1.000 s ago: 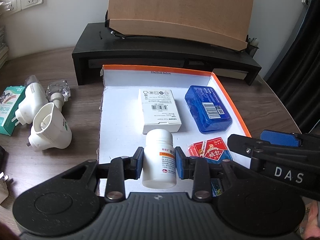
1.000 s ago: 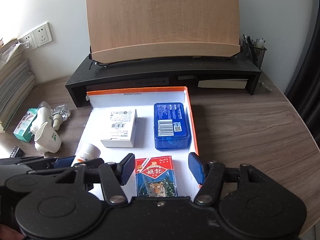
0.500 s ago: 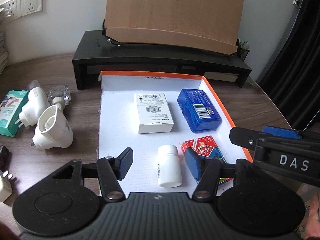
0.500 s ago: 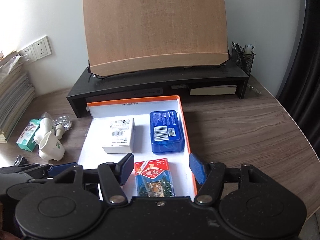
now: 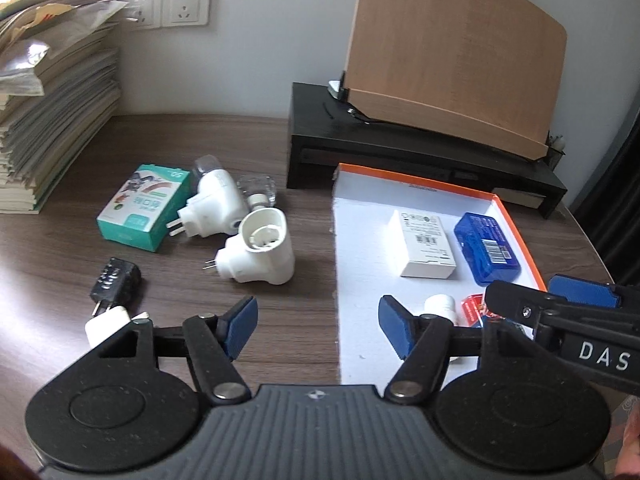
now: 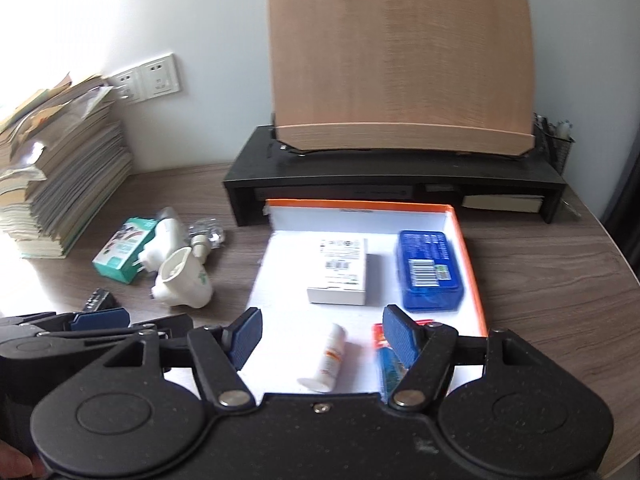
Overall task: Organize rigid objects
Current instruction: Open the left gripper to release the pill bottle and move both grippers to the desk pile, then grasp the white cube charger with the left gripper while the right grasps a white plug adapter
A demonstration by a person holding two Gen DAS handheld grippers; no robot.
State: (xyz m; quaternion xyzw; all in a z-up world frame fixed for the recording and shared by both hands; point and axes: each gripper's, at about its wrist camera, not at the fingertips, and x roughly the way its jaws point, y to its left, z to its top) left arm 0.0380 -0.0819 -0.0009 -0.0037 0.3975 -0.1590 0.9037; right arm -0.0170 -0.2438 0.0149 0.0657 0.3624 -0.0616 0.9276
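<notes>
An orange-rimmed white tray point(image 6: 472, 272) point(image 5: 360, 240) holds a white box point(image 6: 340, 270) point(image 5: 426, 242), a blue case point(image 6: 430, 270) point(image 5: 486, 250), a red card pack point(image 6: 390, 356) and a white pill bottle point(image 6: 330, 356) point(image 5: 440, 306) lying on its side. My left gripper point(image 5: 316, 326) is open and empty over the desk at the tray's left edge. My right gripper point(image 6: 322, 334) is open and empty above the tray's near end. Left of the tray lie two white plug-in devices point(image 5: 258, 252) point(image 5: 214, 202), a green box point(image 5: 144, 212) and a black lock point(image 5: 116, 280).
A black monitor riser point(image 6: 392, 184) with a wooden board point(image 6: 400, 60) stands behind the tray. A stack of books point(image 6: 60, 184) sits at the far left under wall sockets point(image 5: 172, 4). A white charger point(image 5: 106, 326) and a clear bottle point(image 5: 258, 188) lie on the desk.
My left gripper opened, let go of the white pill bottle in the tray, and swung left toward the loose items. My right gripper pulled back and turned left a little, staying open.
</notes>
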